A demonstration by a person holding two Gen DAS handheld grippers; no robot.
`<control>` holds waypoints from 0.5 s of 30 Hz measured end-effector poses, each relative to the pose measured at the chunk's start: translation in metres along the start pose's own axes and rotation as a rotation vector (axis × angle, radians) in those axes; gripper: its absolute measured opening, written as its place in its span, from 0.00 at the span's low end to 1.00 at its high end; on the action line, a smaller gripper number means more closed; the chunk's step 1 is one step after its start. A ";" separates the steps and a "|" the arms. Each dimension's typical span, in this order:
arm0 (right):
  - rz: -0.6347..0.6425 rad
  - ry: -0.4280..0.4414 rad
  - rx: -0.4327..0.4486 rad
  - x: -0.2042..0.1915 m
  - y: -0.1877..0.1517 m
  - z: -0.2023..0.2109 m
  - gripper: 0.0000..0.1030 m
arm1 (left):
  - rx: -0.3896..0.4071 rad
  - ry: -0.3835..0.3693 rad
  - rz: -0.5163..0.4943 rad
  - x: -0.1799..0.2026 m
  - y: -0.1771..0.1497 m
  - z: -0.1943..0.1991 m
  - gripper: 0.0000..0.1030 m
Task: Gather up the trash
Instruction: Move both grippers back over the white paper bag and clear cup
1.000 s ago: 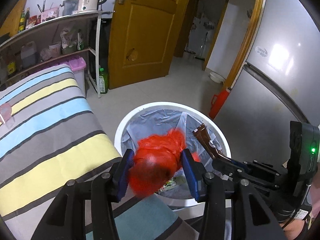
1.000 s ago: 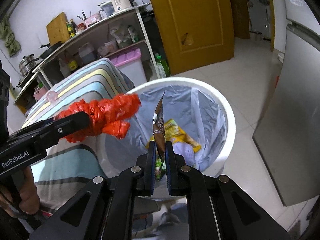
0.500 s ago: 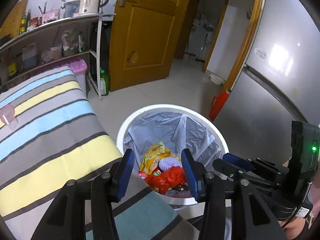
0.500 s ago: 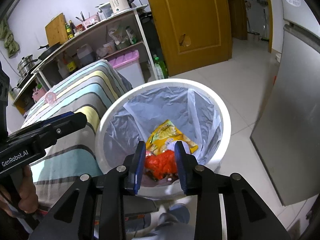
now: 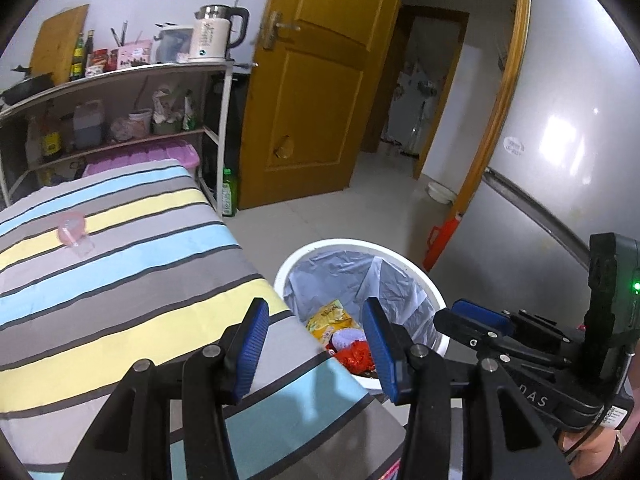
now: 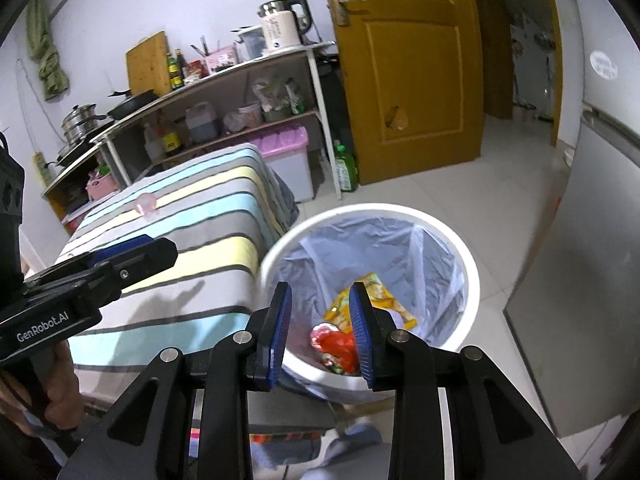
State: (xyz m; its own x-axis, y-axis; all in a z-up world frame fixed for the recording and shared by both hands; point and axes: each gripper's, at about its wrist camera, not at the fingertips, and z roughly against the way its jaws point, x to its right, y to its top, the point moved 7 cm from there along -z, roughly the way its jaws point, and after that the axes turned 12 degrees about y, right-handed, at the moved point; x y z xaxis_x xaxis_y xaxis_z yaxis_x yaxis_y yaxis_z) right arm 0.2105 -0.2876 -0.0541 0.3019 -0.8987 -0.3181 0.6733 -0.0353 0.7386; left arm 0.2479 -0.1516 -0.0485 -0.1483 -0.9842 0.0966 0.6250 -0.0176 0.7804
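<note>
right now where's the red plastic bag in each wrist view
Left wrist: red plastic bag low centre, inside the white bin, beside the right finger.
Right wrist: red plastic bag low centre, seen between the fingers.
Shared landmark: yellow snack packet just above it.

Striped cloth (image 5: 120,264) covers worktop; small pink clear item (image 5: 72,231) lies on it. Shelf rack (image 5: 120,76) behind: white kettle (image 5: 210,34) on top. Green bottle (image 5: 229,196) on floor beside yellow door (image 5: 316,92). Fridge (image 5: 568,152) at right.

"GenRobot.AI" on the left tongs (image 6: 132,254) (white lettering); "DAS" on the right tongs (image 5: 476,318)
</note>
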 end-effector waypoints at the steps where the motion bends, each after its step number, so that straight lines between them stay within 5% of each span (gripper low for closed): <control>1: 0.009 0.004 0.002 -0.005 0.001 0.001 0.30 | 0.008 0.004 0.007 -0.004 0.000 0.005 0.47; 15: 0.121 0.080 0.008 -0.072 0.003 -0.001 0.35 | 0.081 0.076 0.074 -0.055 -0.010 0.058 0.47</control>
State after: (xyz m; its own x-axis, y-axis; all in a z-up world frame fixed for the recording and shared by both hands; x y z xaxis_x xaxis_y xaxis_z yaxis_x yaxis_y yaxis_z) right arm 0.1913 -0.2230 -0.0295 0.4334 -0.8591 -0.2723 0.6231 0.0674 0.7792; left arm 0.2055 -0.0874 -0.0253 -0.0437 -0.9929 0.1109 0.5677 0.0667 0.8205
